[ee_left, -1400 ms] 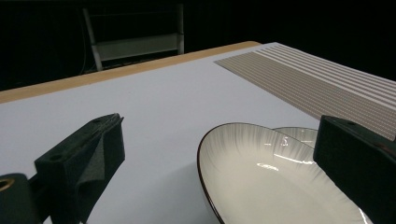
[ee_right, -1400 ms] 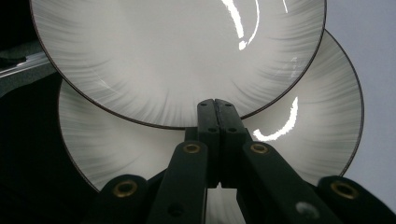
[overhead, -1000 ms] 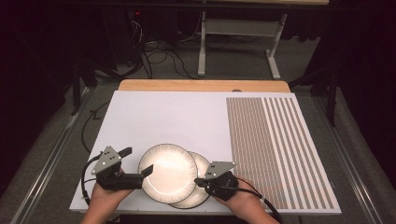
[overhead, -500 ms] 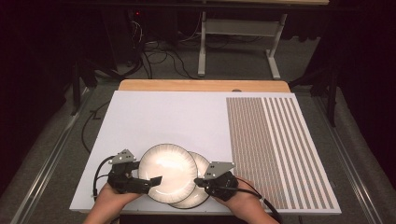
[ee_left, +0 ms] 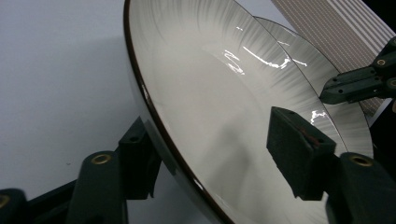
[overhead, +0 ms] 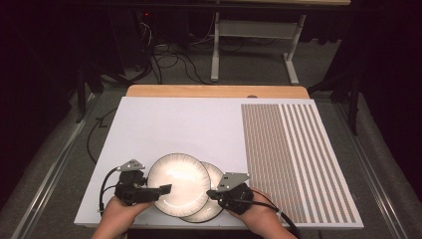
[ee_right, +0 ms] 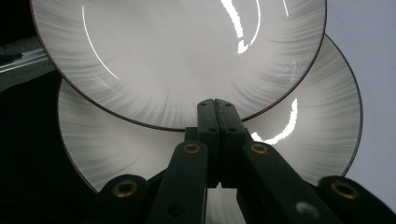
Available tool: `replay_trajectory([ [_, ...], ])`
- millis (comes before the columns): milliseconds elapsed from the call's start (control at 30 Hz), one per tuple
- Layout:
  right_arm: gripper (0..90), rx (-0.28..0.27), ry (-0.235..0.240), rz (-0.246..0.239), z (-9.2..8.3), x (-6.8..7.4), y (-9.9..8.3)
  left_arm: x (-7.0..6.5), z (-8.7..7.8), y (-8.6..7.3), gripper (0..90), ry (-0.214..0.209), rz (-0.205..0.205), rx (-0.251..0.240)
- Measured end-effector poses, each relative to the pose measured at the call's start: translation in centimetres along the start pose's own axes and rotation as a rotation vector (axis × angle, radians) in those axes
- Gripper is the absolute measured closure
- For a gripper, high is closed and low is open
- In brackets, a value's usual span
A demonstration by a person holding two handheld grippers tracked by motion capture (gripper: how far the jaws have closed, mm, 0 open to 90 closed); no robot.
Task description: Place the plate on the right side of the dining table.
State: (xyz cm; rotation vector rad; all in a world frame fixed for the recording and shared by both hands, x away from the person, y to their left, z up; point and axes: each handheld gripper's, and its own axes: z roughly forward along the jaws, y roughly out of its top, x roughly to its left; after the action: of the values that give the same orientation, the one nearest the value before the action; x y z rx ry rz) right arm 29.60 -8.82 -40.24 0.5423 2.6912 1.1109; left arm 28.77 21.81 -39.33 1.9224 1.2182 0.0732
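Two pale plates with dark rims overlap near the front edge of the white board. The upper plate (overhead: 179, 181) (ee_left: 210, 93) (ee_right: 177, 51) leans on the lower plate (overhead: 215, 174) (ee_left: 317, 79) (ee_right: 308, 130). My left gripper (overhead: 160, 191) (ee_left: 219, 156) straddles the upper plate's left rim, one jaw under it and one over its inner face. Its jaws have just been closing, and a small gap still shows at the upper pad. My right gripper (overhead: 211, 193) (ee_right: 215, 105) is shut with nothing between its jaws. Its tips lie over the lower plate at the upper plate's right rim.
The white board (overhead: 174, 124) has a brown striped area (overhead: 293, 154) on its right side. A wooden table edge (overhead: 214, 91) shows behind it. Cables (overhead: 164, 59) and a metal stand (overhead: 254, 35) are on the dark floor beyond. The plates sit close to the board's front edge.
My left gripper slid right from beside the upper plate until its jaws took the left rim between them, and the jaws narrowed. The right gripper and both plates stayed put.
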Motion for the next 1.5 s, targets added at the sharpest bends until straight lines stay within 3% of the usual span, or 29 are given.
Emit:
replay_trajectory([
  [67,90.0,-0.002,0.000,-0.001,0.0,0.0,0.0,0.0,-0.1,0.0,43.6,0.017,0.000,0.005],
  [233,90.0,-0.005,-0.003,0.000,0.0,0.0,0.0,0.4,-0.3,-0.1,55.5,0.011,-0.017,0.004],
  [400,90.0,-0.003,-0.003,-0.007,0.2,0.0,-0.1,1.0,-0.9,0.1,65.4,-0.036,-0.037,-0.026],
  [800,90.0,-0.004,-0.007,-0.007,0.0,0.0,-0.1,1.5,-1.0,0.1,70.7,-0.019,-0.072,-0.051],
  [1133,90.0,-0.012,-0.011,-0.007,-0.3,-0.1,-0.2,1.5,-0.9,0.2,73.3,-0.010,-0.076,-0.067],
  [1500,90.0,-0.019,-0.015,0.004,-0.7,-0.2,-0.3,1.0,-0.7,0.7,76.8,-0.020,-0.034,-0.119],
])
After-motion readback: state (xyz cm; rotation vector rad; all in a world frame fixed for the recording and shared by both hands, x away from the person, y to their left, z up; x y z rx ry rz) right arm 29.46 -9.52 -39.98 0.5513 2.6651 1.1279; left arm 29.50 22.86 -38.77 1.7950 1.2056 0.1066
